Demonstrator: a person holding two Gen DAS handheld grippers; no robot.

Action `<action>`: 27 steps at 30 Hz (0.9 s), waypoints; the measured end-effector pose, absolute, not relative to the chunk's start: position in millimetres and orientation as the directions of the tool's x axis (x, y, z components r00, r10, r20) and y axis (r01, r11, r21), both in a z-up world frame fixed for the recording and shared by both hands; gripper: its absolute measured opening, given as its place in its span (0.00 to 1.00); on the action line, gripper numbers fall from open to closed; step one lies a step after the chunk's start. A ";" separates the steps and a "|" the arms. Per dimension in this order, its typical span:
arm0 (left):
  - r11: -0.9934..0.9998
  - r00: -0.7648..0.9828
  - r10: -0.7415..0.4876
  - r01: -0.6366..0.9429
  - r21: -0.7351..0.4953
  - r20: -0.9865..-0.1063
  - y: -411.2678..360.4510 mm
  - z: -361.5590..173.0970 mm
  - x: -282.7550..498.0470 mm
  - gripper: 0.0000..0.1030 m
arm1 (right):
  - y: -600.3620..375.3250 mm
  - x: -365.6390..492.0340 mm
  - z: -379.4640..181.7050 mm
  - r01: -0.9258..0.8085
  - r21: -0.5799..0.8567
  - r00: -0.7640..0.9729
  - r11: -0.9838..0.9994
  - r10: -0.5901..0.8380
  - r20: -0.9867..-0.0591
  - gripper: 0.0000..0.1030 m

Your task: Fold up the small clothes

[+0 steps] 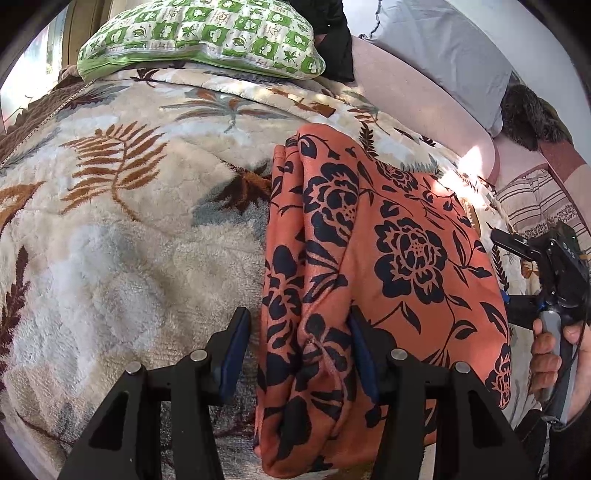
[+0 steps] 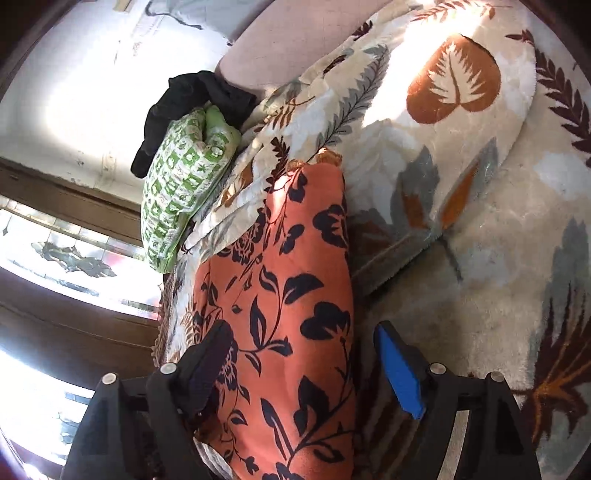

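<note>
Between both fingers — orange floral cloth (image 1: 373, 258) | fingers spread — blanket (image 1: 122, 236) beneath

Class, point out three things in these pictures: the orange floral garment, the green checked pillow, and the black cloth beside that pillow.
orange floral garment (image 1: 399, 236), left wrist view, on its flat top layer.
green checked pillow (image 1: 207, 33), left wrist view, on its patterned top.
black cloth (image 2: 192, 99), right wrist view, on its bunched middle.

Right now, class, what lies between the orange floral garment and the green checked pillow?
In the left wrist view, only the leaf-patterned fleece blanket lies between the orange floral garment and the green checked pillow.
</note>
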State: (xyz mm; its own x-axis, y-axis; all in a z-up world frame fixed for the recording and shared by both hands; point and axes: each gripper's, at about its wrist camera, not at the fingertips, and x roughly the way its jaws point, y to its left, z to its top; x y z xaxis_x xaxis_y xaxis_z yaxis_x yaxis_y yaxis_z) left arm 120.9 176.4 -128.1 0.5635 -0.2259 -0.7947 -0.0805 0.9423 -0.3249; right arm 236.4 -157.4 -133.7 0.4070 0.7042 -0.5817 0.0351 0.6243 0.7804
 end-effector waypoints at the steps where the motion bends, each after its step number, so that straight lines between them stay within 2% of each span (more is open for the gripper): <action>1: 0.942 0.564 -0.225 -0.081 -0.325 -0.795 176.3 -128.2 121.0 0.54 | -155.2 244.6 -140.9 0.056 0.789 0.380 0.611 0.718 -0.583 0.78; 2: 0.944 0.565 -0.221 -0.081 -0.320 -0.795 176.1 -128.0 120.8 0.54 | -150.7 250.9 -146.8 0.065 0.786 0.349 0.615 0.724 -0.595 0.61; 3: 0.947 0.566 -0.217 -0.077 -0.313 -0.795 175.2 -127.9 120.6 0.54 | -144.3 252.7 -147.5 0.046 0.768 0.327 0.638 0.717 -0.615 0.32; 7: 0.944 0.565 -0.221 -0.082 -0.320 -0.795 176.0 -128.2 122.2 0.54 | -129.0 248.3 -126.4 -0.039 0.675 0.369 0.737 0.638 -0.676 0.32; 8: 0.945 0.566 -0.219 -0.081 -0.318 -0.795 175.5 -128.0 121.8 0.54 | -128.1 249.9 -127.1 -0.040 0.672 0.370 0.739 0.636 -0.678 0.35; 10: 0.949 0.571 -0.210 -0.075 -0.305 -0.794 173.9 -127.3 120.9 0.54 | -130.6 252.3 -136.2 -0.005 0.687 0.353 0.726 0.644 -0.678 0.53; 11: 0.948 0.570 -0.214 -0.074 -0.309 -0.793 174.6 -127.5 121.2 0.54 | -132.9 250.4 -139.7 0.018 0.705 0.344 0.709 0.658 -0.671 0.66; 16: 0.947 0.573 -0.213 -0.080 -0.313 -0.791 175.4 -128.2 119.3 0.54 | -136.6 218.6 -130.4 -0.032 0.734 0.366 0.679 0.691 -0.623 0.67; 19: 0.947 0.573 -0.213 -0.078 -0.311 -0.791 175.3 -128.3 119.8 0.54 | -129.4 204.2 -139.1 -0.043 0.725 0.313 0.687 0.699 -0.643 0.67; 20: 0.945 0.571 -0.218 -0.079 -0.317 -0.792 176.0 -128.6 120.1 0.54 | -122.4 203.1 -140.6 -0.079 0.700 0.290 0.710 0.688 -0.665 0.50; 21: 0.945 0.571 -0.217 -0.080 -0.317 -0.791 176.1 -128.3 120.2 0.54 | -116.3 202.5 -138.6 -0.106 0.655 0.291 0.748 0.653 -0.699 0.39; 25: 0.970 0.596 -0.147 -0.071 -0.234 -0.789 166.0 -111.1 115.9 0.53 | -112.8 201.0 -130.3 -0.117 0.641 0.298 0.759 0.642 -0.706 0.42; 27: 0.976 0.627 -0.112 -0.077 -0.204 -0.771 163.4 -97.2 113.8 0.55 | -118.9 196.0 -129.6 -0.105 0.646 0.309 0.756 0.643 -0.701 0.63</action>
